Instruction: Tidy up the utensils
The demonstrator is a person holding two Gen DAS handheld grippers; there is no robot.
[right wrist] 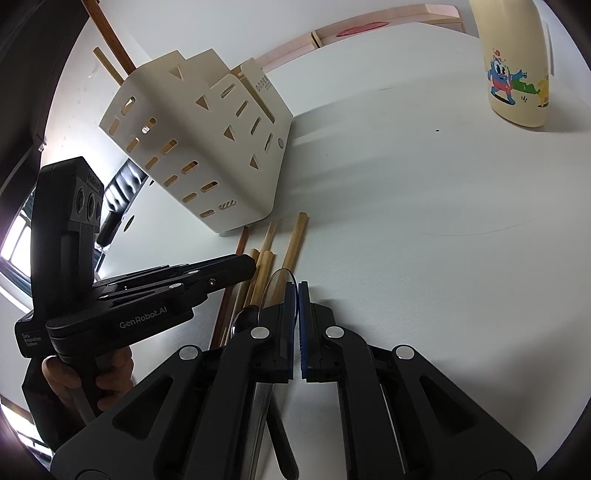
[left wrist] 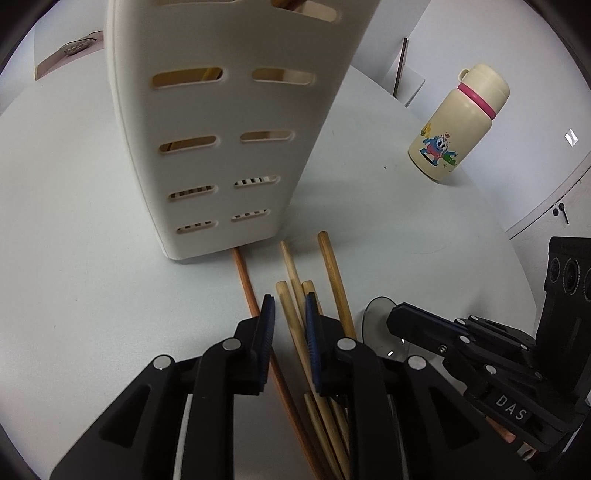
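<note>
A cream slotted utensil holder (left wrist: 221,129) (right wrist: 207,147) stands on the white table, with chopsticks (right wrist: 110,33) sticking out of its top. Several wooden chopsticks (left wrist: 332,273) (right wrist: 295,240) lie loose in front of its base. My left gripper (left wrist: 290,306) (right wrist: 251,266) hovers low over them, open; one pale chopstick (left wrist: 286,302) lies in the gap, clear of both pads. My right gripper (right wrist: 296,286) (left wrist: 395,317) is just to the right, its pads shut on the rim of a metal spoon's (left wrist: 373,325) (right wrist: 243,321) bowl. The spoon's handle runs back under the fingers.
A cream bottle (left wrist: 458,122) (right wrist: 517,74) with a pink ring and a cartoon print stands at the far right of the table. A hand (right wrist: 107,376) grips the left tool's handle. A black chair (right wrist: 122,188) sits beyond the table's left edge.
</note>
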